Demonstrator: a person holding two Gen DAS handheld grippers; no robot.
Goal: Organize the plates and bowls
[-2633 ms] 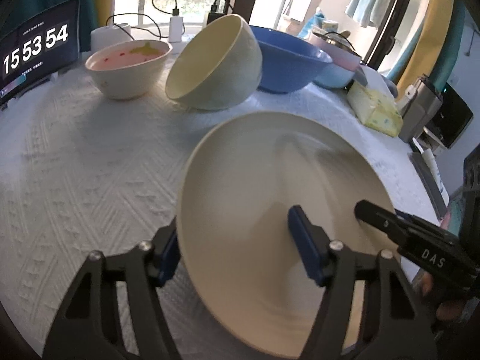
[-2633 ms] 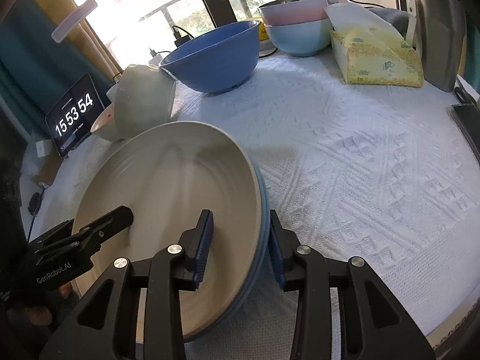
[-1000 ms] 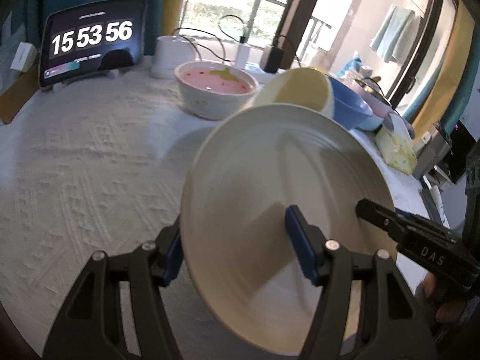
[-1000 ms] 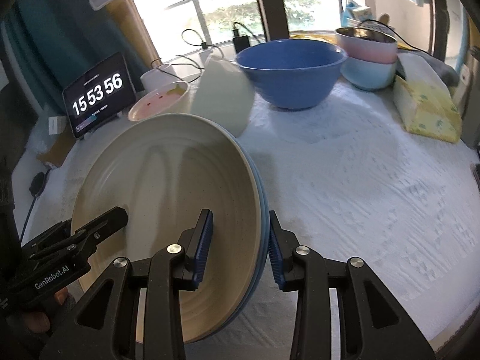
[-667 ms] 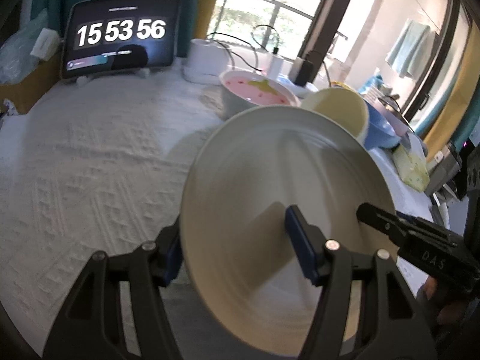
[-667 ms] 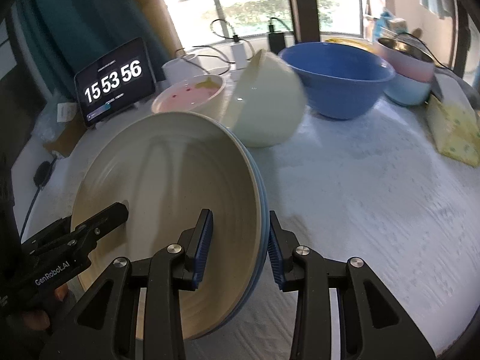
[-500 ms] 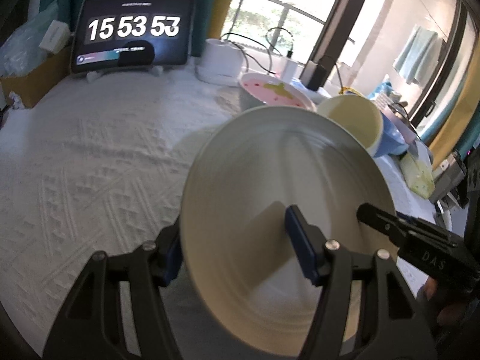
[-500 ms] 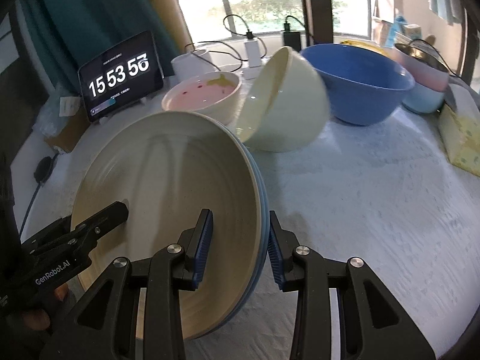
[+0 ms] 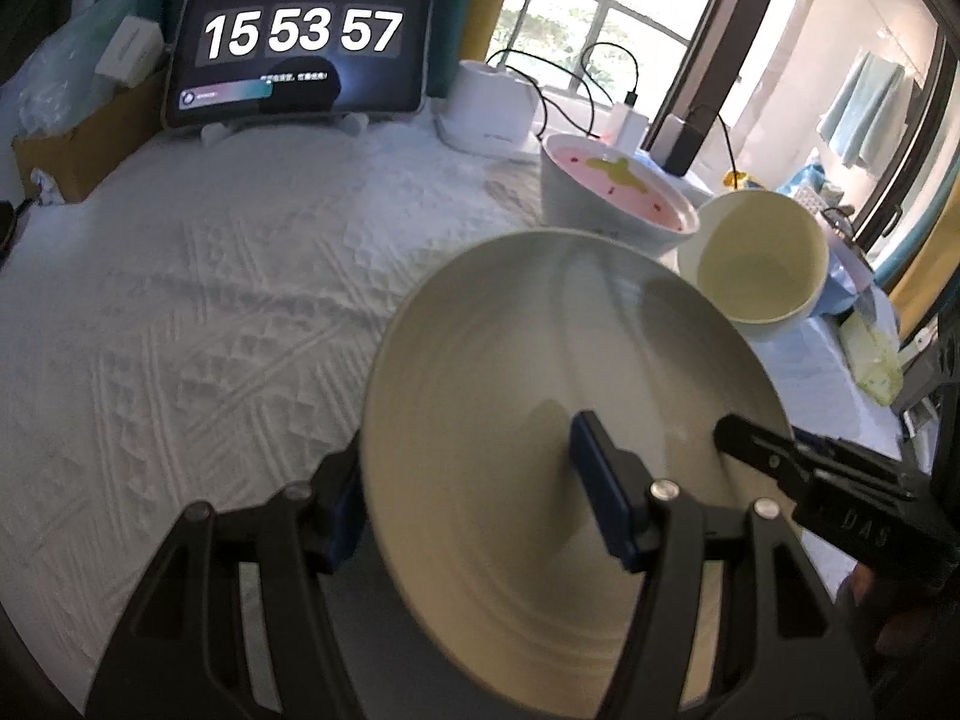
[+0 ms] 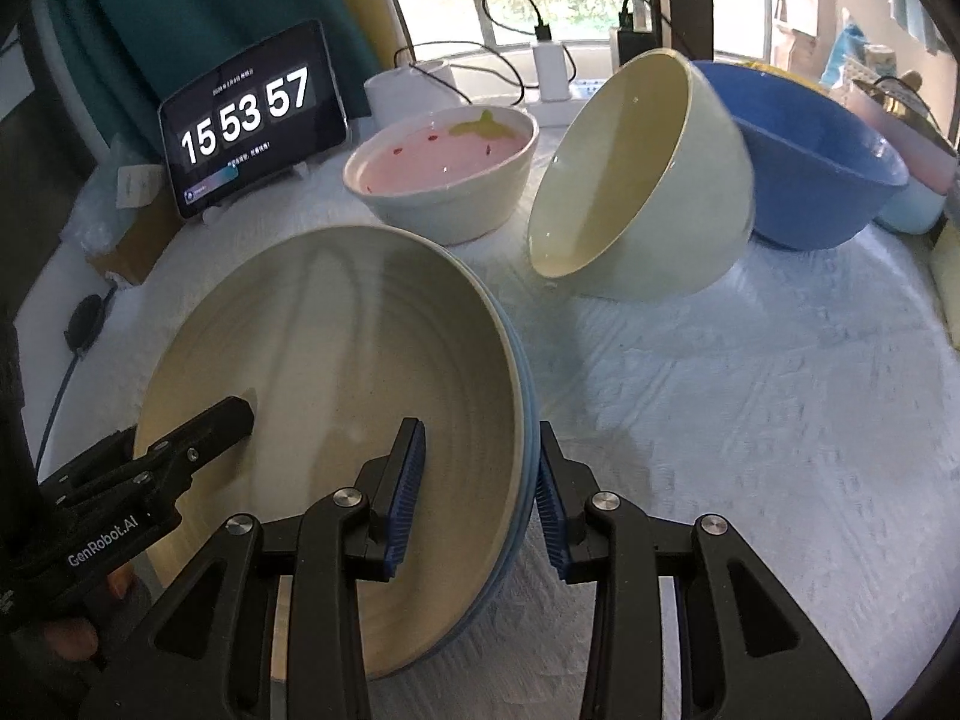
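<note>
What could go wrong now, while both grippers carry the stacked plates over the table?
1. The cream plate sits loose on a blue plate. The stack is tilted, so the top plate might slide off.
2. The left gripper and right gripper each pinch only a rim. If the hands drift apart, one grip may slip.
3. The tipped cream bowl leans on the blue bowl, close to the plates. A bump could roll it.

The plate hides the left gripper's outer finger tip and the table beneath it. Behind the plate, the blue bowl is mostly hidden by the cream bowl.
</note>
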